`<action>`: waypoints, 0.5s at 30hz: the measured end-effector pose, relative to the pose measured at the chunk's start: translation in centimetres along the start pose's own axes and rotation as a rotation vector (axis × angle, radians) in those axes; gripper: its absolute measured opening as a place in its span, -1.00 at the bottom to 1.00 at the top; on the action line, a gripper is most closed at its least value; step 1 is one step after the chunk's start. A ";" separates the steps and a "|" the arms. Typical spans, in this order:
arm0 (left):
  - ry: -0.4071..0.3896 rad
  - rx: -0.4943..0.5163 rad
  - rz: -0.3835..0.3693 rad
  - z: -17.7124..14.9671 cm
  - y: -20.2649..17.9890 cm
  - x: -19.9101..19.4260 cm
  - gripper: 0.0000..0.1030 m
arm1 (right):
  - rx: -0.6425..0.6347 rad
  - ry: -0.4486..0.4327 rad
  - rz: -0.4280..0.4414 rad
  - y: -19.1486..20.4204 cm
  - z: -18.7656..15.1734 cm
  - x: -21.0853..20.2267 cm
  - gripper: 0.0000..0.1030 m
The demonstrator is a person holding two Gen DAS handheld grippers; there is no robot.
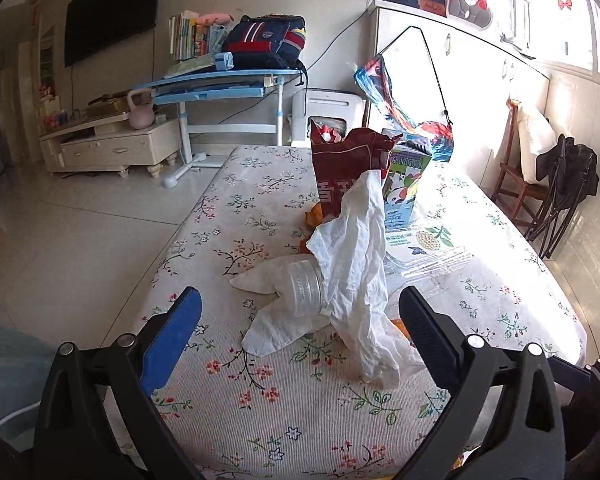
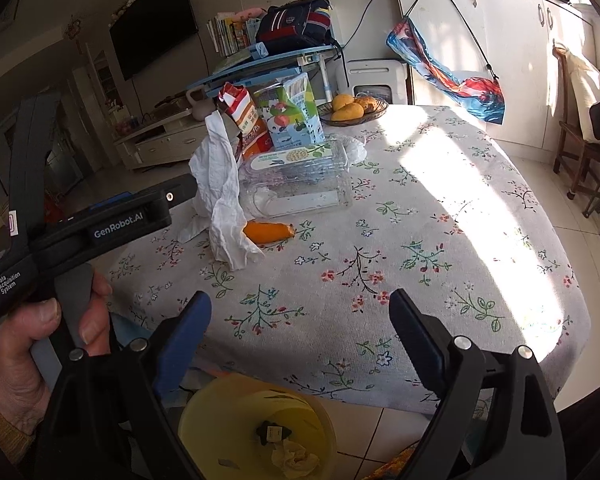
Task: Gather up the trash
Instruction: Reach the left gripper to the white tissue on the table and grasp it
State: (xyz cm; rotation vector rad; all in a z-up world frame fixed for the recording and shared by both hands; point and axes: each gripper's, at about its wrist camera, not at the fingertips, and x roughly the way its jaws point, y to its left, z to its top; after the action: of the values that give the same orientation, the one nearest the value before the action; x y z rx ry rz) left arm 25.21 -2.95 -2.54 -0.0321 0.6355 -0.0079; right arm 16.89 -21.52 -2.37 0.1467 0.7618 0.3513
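- The left tongs (image 1: 300, 312) stand wide open with nothing held; the crumpled white tissue (image 1: 356, 280) lies straight ahead between its two fingers, draped over the neck of a clear plastic bottle (image 1: 306, 290).
- The tissue's long axis runs away from the left tongs, rising toward the brown snack bag (image 1: 340, 168), so a grip low on its near end looks the likely move.
- The right tongs (image 2: 300, 320) are also wide open and empty, hanging over the table edge above the yellow bin (image 2: 256, 428), well apart from the tissue; the left is clearly nearer.
- The bottle mouth lies right against the tissue and may get caught in a closing grip.
- An orange peel (image 2: 270, 232) lies just beside the tissue's near end.
- Behind stand a milk carton (image 1: 404, 184) and, farther off, a fruit bowl (image 2: 354, 114).
- The bin already holds some scraps, though what they are is hard to tell.
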 end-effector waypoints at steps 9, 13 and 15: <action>0.021 -0.008 -0.006 1.7 -0.7 3.6 0.86 | 0.009 0.015 0.005 -0.4 -0.2 0.2 0.69; 0.012 -0.059 -0.065 2.2 -0.4 4.1 0.63 | 0.002 0.018 0.008 -0.2 -0.2 0.3 0.69; 0.046 -0.075 -0.105 2.4 -0.3 4.7 0.12 | 0.002 0.019 0.007 -0.3 -0.2 0.3 0.69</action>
State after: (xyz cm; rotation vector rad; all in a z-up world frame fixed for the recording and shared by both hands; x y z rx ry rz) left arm 30.44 -3.27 -3.40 -0.1383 0.6794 -0.0867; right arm 17.02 -21.65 -2.82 0.1483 0.7806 0.3595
